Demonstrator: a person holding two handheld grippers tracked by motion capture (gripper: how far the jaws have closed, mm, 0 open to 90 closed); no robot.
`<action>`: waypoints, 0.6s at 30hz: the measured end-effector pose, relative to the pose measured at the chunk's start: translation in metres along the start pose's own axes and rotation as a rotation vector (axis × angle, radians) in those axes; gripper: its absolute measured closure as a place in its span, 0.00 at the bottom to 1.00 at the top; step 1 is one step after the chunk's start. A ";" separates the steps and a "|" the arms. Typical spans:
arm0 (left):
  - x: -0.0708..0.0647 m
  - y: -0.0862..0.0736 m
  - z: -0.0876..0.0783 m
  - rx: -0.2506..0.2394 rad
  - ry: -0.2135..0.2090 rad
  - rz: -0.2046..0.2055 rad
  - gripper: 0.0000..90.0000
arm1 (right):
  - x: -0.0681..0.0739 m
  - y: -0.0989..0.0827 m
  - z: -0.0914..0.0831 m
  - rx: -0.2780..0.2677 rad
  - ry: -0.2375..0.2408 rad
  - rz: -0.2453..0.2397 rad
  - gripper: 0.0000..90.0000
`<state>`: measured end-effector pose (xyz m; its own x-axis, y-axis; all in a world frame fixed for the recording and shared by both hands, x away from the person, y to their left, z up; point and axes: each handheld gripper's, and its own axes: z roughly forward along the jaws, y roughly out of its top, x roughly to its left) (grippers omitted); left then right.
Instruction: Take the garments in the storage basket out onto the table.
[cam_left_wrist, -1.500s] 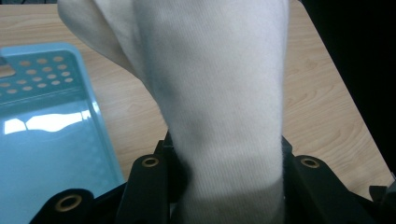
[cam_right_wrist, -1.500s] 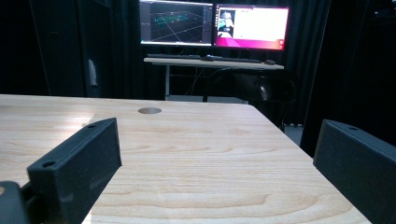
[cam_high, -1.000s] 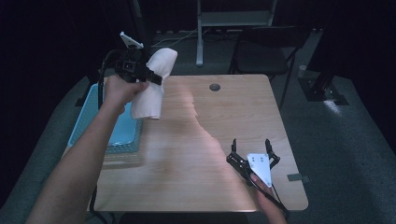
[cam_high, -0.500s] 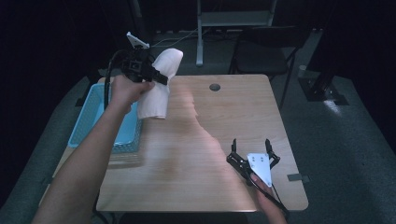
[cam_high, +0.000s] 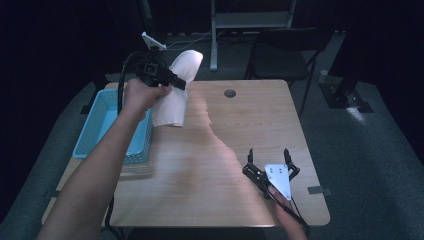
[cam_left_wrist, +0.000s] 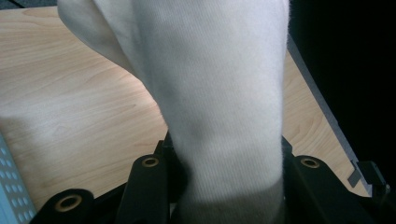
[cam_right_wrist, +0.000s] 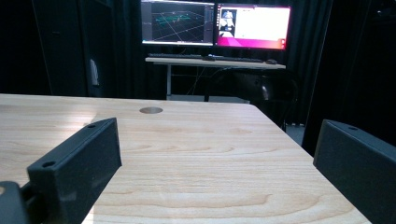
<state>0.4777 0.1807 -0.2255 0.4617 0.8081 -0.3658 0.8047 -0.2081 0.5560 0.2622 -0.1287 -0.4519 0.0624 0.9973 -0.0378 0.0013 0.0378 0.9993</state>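
left gripper (cam_high: 177, 82) is up off the table, raised over the far left corner, and its jaws are clamped tight on a white sock (cam_high: 176, 92). sock folds over the jaws (the toe end pokes up past them toward the far side, the longer part hangs down), and its lower edge dangles over the wooden table (cam_high: 210, 165), right beside the blue basket (cam_high: 95, 130). from the left gripper view the ribbed white fabric (cam_left_wrist: 219, 93) sits squeezed between the 2 black jaws, tabletop beneath it.

over to the right gripper (cam_high: 270, 159), low at the near right corner of the table, well apart from the sock. jaws spread wide, nothing between them, just bare wood in the gap. looking along it in the right gripper view, you get the round hole (cam_right_wrist: 151, 110) in the tabletop, and beyond the table edge 2 lit monitors (cam_right_wrist: 215, 23) on a desk in the dark.
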 end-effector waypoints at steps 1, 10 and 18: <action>-0.001 0.000 0.000 0.002 -0.002 0.002 0.71 | 0.000 0.000 0.000 0.000 0.000 0.000 0.00; -0.007 0.002 0.004 0.007 -0.003 0.007 0.71 | 0.000 0.000 0.000 0.002 -0.001 0.002 0.00; -0.012 0.002 0.005 -0.008 -0.011 0.000 0.71 | 0.000 0.000 0.000 0.003 0.000 0.002 0.00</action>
<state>0.4754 0.1679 -0.2234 0.4660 0.8021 -0.3735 0.8017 -0.2041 0.5618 0.2622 -0.1290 -0.4519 0.0620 0.9974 -0.0359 0.0044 0.0357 0.9994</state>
